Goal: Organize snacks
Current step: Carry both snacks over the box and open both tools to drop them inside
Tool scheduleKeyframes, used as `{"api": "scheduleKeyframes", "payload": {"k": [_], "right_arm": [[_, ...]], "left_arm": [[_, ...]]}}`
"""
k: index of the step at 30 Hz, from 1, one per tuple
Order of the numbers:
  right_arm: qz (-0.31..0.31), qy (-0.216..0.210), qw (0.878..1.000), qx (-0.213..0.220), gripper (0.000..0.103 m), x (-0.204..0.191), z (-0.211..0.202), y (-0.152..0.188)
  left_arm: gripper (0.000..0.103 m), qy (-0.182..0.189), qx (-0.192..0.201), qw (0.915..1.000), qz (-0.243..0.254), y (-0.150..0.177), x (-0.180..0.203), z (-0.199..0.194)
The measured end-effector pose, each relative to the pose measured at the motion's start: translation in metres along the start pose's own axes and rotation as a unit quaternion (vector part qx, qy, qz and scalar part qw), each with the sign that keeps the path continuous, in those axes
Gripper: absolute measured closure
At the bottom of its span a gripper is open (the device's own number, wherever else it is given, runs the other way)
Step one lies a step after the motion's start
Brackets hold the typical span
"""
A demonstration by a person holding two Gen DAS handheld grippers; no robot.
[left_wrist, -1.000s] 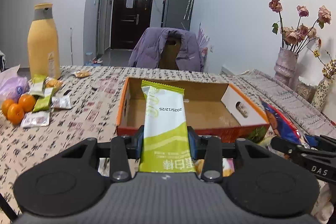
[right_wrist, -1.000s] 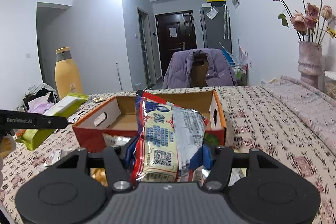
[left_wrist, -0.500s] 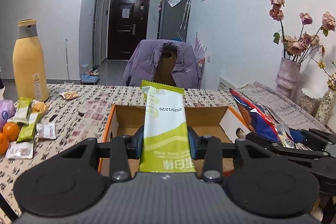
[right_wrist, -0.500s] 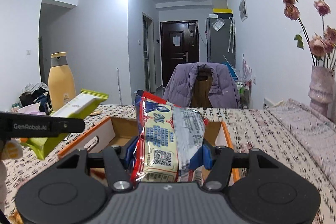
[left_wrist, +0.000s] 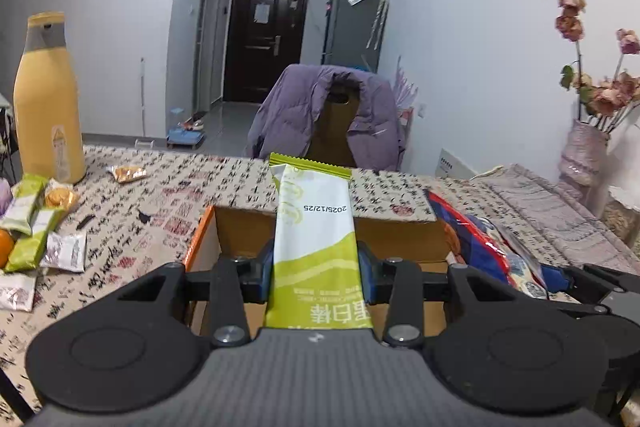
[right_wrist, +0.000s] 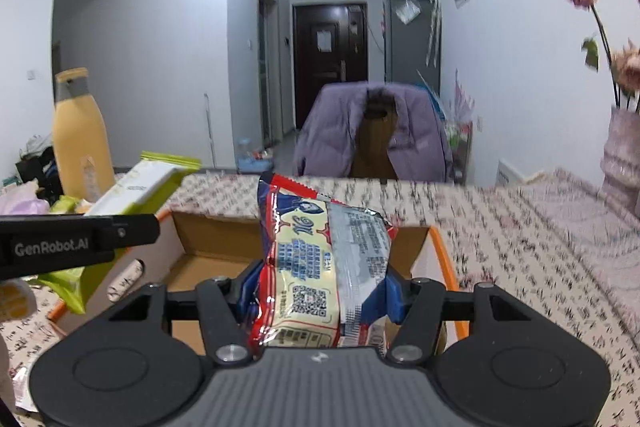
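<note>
**Two snacks held over the open box**

Left wrist view: the left gripper was clamped narrow on a green and white snack bar, which stood out forward at twelve o'clock over the cardboard box. The hold looked ready for dropping it inside, I judge. The gripper pointed a little downward, above the near wall of the box. At three o'clock the red and blue packet was seen in the other claw. Loose snacks lay at nine o'clock near a yellow bottle.

Right wrist view: the right gripper was pressed on the puffy red and blue packet, its jaws moderately wide because the bag is thick. It also tilted slightly down above the box. At nine o'clock the left gripper carried the green bar over the box's left wall.
</note>
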State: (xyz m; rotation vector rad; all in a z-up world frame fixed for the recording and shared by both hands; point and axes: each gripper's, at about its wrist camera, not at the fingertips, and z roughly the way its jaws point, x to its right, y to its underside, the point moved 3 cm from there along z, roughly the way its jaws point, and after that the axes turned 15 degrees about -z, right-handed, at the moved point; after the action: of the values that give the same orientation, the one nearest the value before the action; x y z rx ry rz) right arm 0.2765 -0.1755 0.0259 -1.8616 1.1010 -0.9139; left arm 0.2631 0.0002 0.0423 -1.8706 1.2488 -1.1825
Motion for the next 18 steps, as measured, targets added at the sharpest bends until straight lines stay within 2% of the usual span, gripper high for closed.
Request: {"api": "scheduleKeyframes", "payload": {"k": [6, 11, 15, 16, 18], "right_arm": [[0.011, -0.003, 1.0, -0.012, 0.045, 0.003, 0.015, 0.014], [0.012, -0.008, 0.999, -0.032, 0.044, 0.004, 0.021, 0.021], [0.016, -0.004, 0.999, -0.038, 0.039, 0.006, 0.019, 0.026], [0.018, -0.004, 0.999, -0.035, 0.036, 0.006, 0.018, 0.025], [0.02, -0.003, 0.999, -0.03, 0.025, 0.007, 0.015, 0.024]], "left_arm": [[0.063, -0.015, -0.027, 0.9995, -0.007, 0.012, -0.013, 0.024], [0.062, -0.012, -0.039, 0.9991, -0.013, 0.017, -0.02, 0.03], [0.06, -0.01, -0.04, 0.9989, -0.02, 0.019, -0.024, 0.03], [0.055, -0.008, -0.039, 0.999, -0.022, 0.018, -0.024, 0.03], [0.039, -0.004, -0.031, 0.9992, -0.024, 0.017, -0.024, 0.026]]}}
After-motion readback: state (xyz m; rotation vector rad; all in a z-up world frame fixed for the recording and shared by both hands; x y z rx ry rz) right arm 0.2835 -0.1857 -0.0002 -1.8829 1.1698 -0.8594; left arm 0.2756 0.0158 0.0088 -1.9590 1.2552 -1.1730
